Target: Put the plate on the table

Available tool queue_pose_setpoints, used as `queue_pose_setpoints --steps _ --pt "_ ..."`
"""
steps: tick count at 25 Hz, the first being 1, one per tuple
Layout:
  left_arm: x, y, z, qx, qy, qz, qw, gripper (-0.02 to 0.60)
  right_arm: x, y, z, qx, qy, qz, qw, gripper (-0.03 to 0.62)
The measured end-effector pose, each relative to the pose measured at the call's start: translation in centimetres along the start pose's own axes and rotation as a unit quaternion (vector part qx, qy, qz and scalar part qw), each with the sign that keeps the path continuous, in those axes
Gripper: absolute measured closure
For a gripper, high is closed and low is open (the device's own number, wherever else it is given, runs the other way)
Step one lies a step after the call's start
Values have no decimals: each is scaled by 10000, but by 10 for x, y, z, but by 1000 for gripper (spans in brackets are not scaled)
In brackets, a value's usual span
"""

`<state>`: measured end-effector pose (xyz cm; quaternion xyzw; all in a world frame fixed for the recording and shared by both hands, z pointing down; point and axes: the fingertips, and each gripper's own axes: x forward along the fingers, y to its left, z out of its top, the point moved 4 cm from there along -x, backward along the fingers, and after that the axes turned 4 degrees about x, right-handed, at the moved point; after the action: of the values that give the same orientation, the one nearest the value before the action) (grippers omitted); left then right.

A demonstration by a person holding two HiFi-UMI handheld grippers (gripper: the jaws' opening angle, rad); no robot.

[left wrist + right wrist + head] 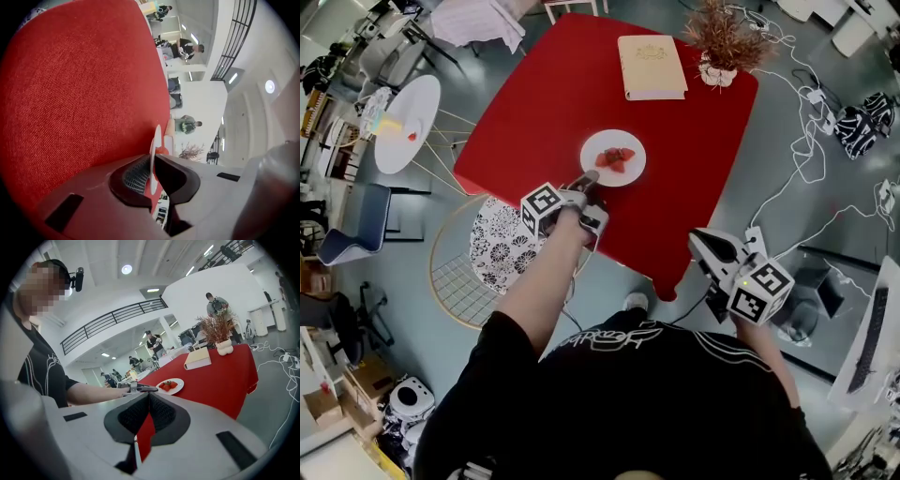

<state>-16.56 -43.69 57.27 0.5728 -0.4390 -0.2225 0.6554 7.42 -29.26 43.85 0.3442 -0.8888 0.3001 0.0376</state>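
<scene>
A white plate (613, 157) with strawberries lies on the red table (544, 103), near its front middle. My left gripper (586, 180) reaches in from the front and is shut on the plate's near rim. In the left gripper view the thin plate edge (157, 140) sits pinched between the two pads, with the red cloth (84, 93) to the left. The right gripper view shows the plate (171, 385) flat on the cloth, the left gripper (140, 388) at its edge. My right gripper (701, 242) hangs off the table's front right corner, shut and empty (149, 397).
A cream book (652, 66) and a dried plant in a white vase (722, 47) stand at the table's far side. A round wire chair with a patterned cushion (502, 244) is front left. A white side table (405, 122) stands further left. Cables (811, 159) cross the floor at right.
</scene>
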Motion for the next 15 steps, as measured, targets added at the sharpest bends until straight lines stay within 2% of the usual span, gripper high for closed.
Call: queue_pose_setpoints --steps 5,11,15 --pt "2 -7 0 142 80 -215 9996 467 0 -3 -1 209 -41 54 9998 586" --pt "4 -10 -3 371 382 -248 9983 445 1 -3 -1 284 -8 94 9996 586" --pt "7 -16 -3 834 622 -305 9941 413 2 -3 0 271 -21 94 9996 586"
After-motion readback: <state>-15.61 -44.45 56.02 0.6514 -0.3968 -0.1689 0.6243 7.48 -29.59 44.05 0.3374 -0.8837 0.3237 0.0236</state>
